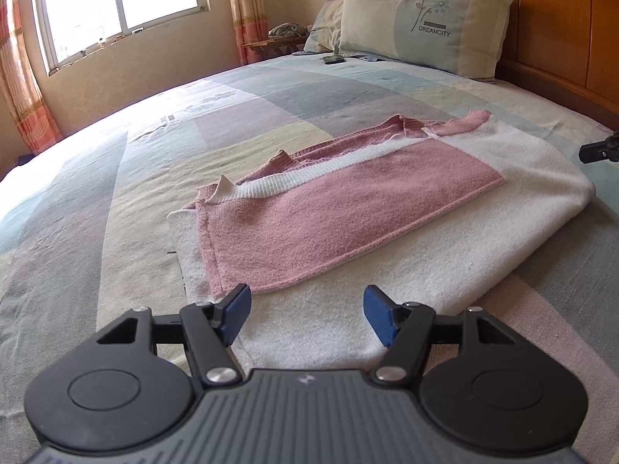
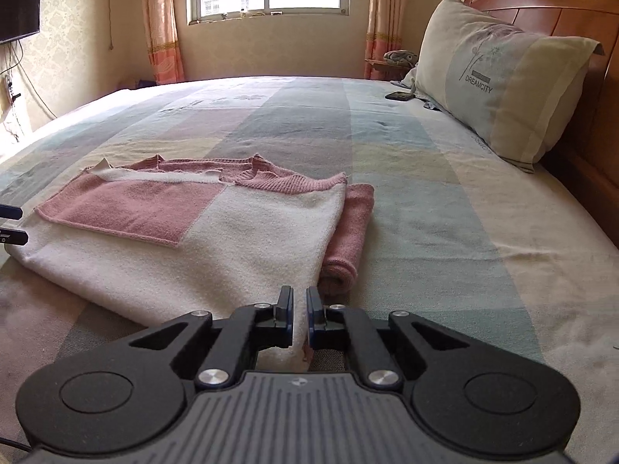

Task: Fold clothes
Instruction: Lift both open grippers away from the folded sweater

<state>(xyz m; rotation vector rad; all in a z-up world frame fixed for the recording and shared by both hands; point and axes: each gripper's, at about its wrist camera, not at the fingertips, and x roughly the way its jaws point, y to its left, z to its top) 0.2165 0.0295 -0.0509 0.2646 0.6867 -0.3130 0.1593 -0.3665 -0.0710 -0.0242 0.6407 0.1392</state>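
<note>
A pink and white knitted sweater (image 1: pixel 348 208) lies partly folded on the bed, with a pink panel laid over its white body. My left gripper (image 1: pixel 307 311) hovers open just above the sweater's near white edge, and nothing is between its blue pads (image 1: pixel 236 317). In the right wrist view the same sweater (image 2: pixel 232 239) has a rolled pink sleeve (image 2: pixel 348 239) along its right side. My right gripper (image 2: pixel 300 311) is shut on the near white corner of the sweater, where the cloth runs between the pads. The left gripper's tips (image 2: pixel 11 224) show at the left edge of that view.
The patchwork bedspread (image 1: pixel 271 96) stretches away toward a window. A "DREAMCITY" pillow (image 2: pixel 503 89) leans on the wooden headboard (image 2: pixel 541 0) at the right, with a dark phone (image 2: pixel 399 96) lying beside it. A television (image 2: pixel 19 11) hangs on the left wall.
</note>
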